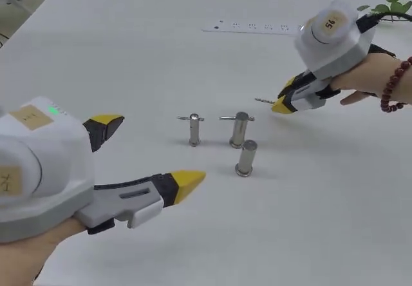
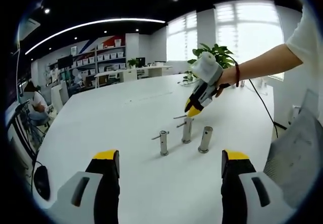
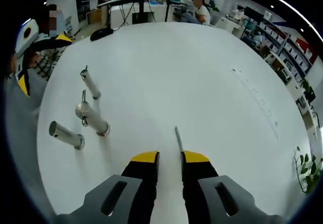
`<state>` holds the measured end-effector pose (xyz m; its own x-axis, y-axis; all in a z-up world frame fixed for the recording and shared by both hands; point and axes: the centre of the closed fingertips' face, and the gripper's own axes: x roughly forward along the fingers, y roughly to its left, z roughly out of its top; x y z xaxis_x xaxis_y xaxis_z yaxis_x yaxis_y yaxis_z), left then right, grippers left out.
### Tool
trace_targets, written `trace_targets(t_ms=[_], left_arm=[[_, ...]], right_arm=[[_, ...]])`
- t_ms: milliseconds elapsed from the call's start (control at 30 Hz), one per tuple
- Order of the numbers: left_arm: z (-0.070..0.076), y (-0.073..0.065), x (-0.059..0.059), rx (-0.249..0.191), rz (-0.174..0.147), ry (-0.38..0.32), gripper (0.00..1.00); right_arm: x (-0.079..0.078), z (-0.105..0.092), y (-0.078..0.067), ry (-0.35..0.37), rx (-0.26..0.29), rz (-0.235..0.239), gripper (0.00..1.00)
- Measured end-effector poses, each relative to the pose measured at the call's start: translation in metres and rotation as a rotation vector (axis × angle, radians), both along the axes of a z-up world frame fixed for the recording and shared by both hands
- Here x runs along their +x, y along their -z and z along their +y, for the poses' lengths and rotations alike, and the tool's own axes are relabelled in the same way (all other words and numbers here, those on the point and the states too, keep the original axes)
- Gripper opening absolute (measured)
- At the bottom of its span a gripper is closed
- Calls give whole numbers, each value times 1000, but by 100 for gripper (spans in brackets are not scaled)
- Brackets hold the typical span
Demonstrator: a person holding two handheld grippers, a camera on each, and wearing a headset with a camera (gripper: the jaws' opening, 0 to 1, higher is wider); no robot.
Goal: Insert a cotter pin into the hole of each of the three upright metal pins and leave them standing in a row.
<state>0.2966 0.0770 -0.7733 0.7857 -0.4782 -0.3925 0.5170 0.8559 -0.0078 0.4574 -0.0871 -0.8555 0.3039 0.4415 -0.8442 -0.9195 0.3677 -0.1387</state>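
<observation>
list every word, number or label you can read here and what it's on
"15": handwritten, turned sideways, on the tan sticker on the white casing of the right tongs, which hold a cotter pin.
Top sticker on the left tongs: too faint to read.
Side sticker on the same casing: a handwritten mark, cut off, unreadable.
Power strip: markings too small to read.

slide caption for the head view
Right hand-held gripper holds a cotter pin near three upright metal pins, two already fitted

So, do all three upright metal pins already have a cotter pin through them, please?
No, the front metal pin has nothing through its top.
</observation>
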Motion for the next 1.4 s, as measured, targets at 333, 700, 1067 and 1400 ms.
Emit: trace_targets(t_ms=[333,700,1067,1400], left_arm=[[3,4,1,5,10,-8,83],[1,6,2,4,15,-3,82],[0,6,0,7,27,1,81],[3,0,2,11,19,-4,79]], right_arm=[[10,-6,12,-16,-38,23,13],[5,-5,14,-67,-79,86,6],[4,-2,14,-104,-146,40,3],[7,1,4,-132,-152,-10,2]])
